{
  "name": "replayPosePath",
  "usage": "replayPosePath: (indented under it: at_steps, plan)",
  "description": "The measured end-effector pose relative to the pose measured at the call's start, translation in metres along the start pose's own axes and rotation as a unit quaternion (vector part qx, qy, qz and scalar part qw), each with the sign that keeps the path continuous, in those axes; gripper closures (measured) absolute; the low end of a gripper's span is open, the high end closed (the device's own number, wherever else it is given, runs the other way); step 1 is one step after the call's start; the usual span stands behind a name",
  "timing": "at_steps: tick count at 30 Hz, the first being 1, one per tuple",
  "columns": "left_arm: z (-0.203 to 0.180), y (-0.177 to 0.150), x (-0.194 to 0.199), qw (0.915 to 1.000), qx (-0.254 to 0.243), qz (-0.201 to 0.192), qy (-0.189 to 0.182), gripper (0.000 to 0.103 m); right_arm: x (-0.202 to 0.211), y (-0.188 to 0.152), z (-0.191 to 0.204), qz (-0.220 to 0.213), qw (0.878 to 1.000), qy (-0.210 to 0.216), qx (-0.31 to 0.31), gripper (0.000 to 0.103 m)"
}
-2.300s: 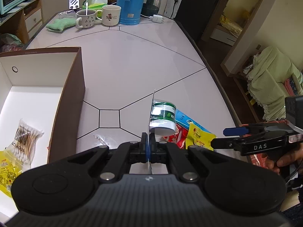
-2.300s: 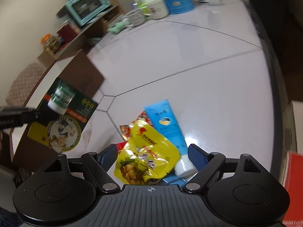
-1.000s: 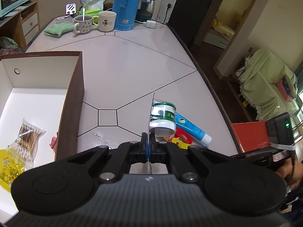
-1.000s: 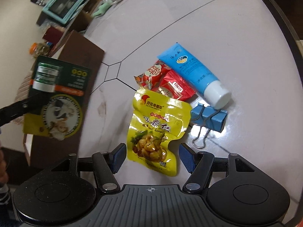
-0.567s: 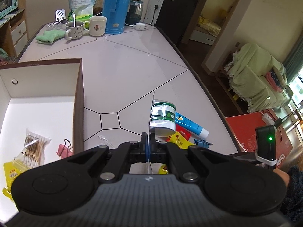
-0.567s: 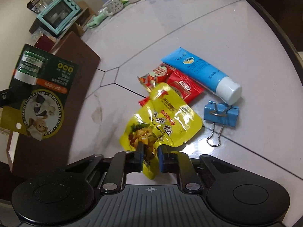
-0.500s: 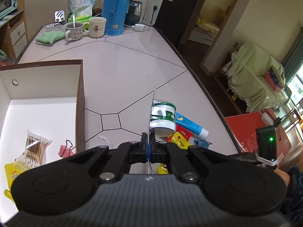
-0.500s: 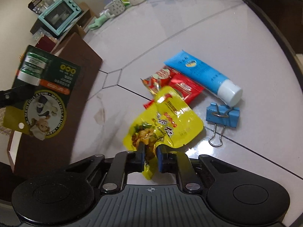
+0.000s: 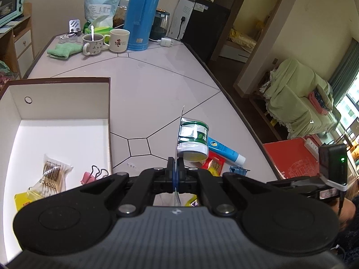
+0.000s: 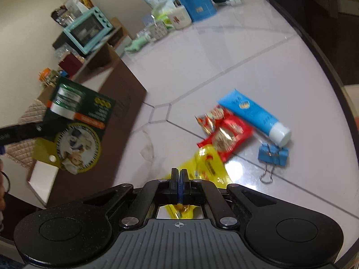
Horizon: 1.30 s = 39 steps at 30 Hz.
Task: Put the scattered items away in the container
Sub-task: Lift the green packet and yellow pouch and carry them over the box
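Cotton swabs in box.

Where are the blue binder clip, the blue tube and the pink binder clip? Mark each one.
blue binder clip [image 10: 273, 153], right wrist view, on its blue body.
blue tube [image 10: 249, 110], right wrist view, on the middle of the tube body.
pink binder clip [image 9: 88, 176], left wrist view, on its pink body, inside the box.
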State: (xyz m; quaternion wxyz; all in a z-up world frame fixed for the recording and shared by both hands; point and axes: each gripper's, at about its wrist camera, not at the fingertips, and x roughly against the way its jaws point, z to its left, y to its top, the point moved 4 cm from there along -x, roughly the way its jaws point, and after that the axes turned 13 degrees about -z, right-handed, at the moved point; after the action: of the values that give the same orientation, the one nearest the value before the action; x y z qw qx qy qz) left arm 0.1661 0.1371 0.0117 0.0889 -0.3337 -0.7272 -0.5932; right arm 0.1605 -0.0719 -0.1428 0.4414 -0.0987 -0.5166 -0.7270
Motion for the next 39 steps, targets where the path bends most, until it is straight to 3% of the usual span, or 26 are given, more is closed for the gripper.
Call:
replayPosePath:
  at_steps: [4, 6, 8, 9, 12, 15, 16, 17, 21, 24, 26, 33, 34, 39]
  plan:
    - [0.001, 0.001, 0.009, 0.9999, 0.005, -0.01, 0.005, 0.103, -0.004, 0.0, -0.005, 0.018, 1.0, 0.004, -0.023, 0.103]
    - [0.002, 0.0, 0.013, 0.9999, 0.007, -0.011, 0.008, 0.103, -0.009, -0.004, -0.003, 0.035, 0.999, -0.005, -0.004, 0.094]
    - [0.003, -0.002, 0.016, 0.9998, 0.009, -0.011, 0.011, 0.103, -0.013, -0.009, 0.001, 0.039, 0.999, -0.014, 0.023, 0.021]
    - [0.003, -0.002, 0.018, 0.9998, 0.01, -0.011, 0.013, 0.103, -0.014, -0.011, 0.001, 0.035, 0.999, -0.014, 0.027, 0.017]
    - [0.005, -0.004, 0.023, 0.9997, 0.012, -0.01, 0.017, 0.103, -0.017, -0.016, -0.004, 0.05, 0.999, -0.007, -0.019, 0.018]
    - [0.008, -0.005, 0.026, 0.9997, 0.013, -0.008, 0.02, 0.103, -0.022, -0.023, -0.016, 0.071, 0.992, -0.003, -0.108, 0.022]
    - [0.009, -0.005, 0.026, 0.9997, 0.013, -0.007, 0.021, 0.103, -0.024, -0.026, -0.021, 0.075, 0.987, -0.004, -0.143, 0.034]
    - [0.011, -0.005, 0.027, 0.9997, 0.014, -0.007, 0.021, 0.103, -0.026, -0.03, -0.027, 0.078, 0.981, -0.007, -0.18, 0.038]
    - [0.015, -0.004, 0.025, 0.9999, 0.01, -0.002, 0.013, 0.103, -0.034, -0.039, -0.043, 0.059, 0.948, -0.033, -0.312, 0.038]
    - [0.019, -0.003, 0.021, 1.0, 0.006, 0.004, 0.001, 0.103, -0.038, -0.039, -0.044, 0.039, 0.931, -0.072, -0.355, 0.038]
    - [0.023, -0.001, 0.018, 0.9999, 0.004, 0.008, -0.008, 0.103, -0.041, -0.037, -0.041, 0.044, 0.932, -0.112, -0.341, 0.052]
    - [0.044, 0.006, 0.005, 0.999, 0.002, 0.014, -0.042, 0.103, -0.058, -0.025, -0.003, 0.077, 0.965, -0.176, -0.179, 0.054]
    - [0.047, 0.008, 0.004, 0.9988, 0.002, 0.014, -0.046, 0.103, -0.061, -0.025, 0.004, 0.079, 0.969, -0.184, -0.147, 0.066]
    - [0.06, 0.014, -0.001, 0.9978, 0.005, 0.01, -0.066, 0.103, -0.066, -0.035, 0.021, 0.073, 0.977, -0.193, -0.06, 0.073]
